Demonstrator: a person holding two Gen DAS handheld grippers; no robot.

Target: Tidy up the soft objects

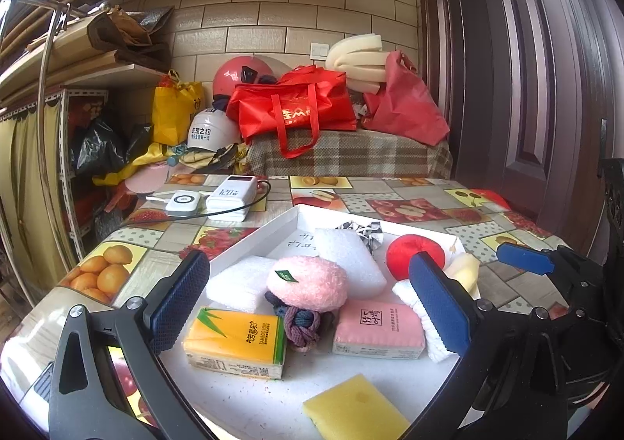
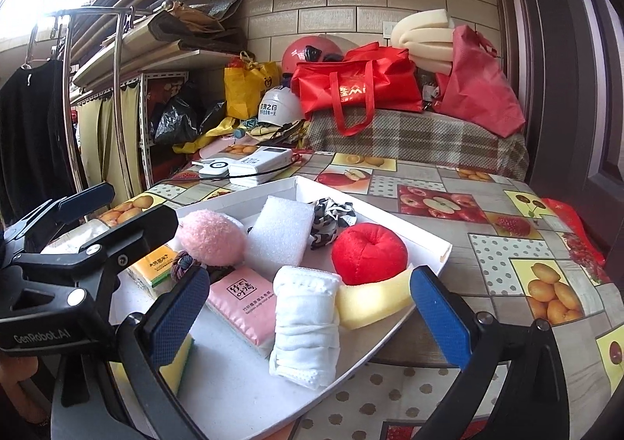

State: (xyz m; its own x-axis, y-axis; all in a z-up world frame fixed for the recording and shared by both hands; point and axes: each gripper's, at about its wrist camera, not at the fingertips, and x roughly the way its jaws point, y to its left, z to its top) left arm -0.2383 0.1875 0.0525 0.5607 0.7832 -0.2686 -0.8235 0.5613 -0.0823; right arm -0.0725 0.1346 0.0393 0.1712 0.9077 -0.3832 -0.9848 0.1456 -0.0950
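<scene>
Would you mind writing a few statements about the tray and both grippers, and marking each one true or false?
1. Both grippers hold nothing. True: the left gripper and right gripper are open and empty.
2. The red plush apple lies outside the white tray. False: it sits inside, near the tray's right edge.
3. The pink fluffy puff rests partly on the knotted rope toy. True.
4. The yellow tissue pack is stacked on the pink tissue pack. False: they lie apart on the tray floor.
</scene>
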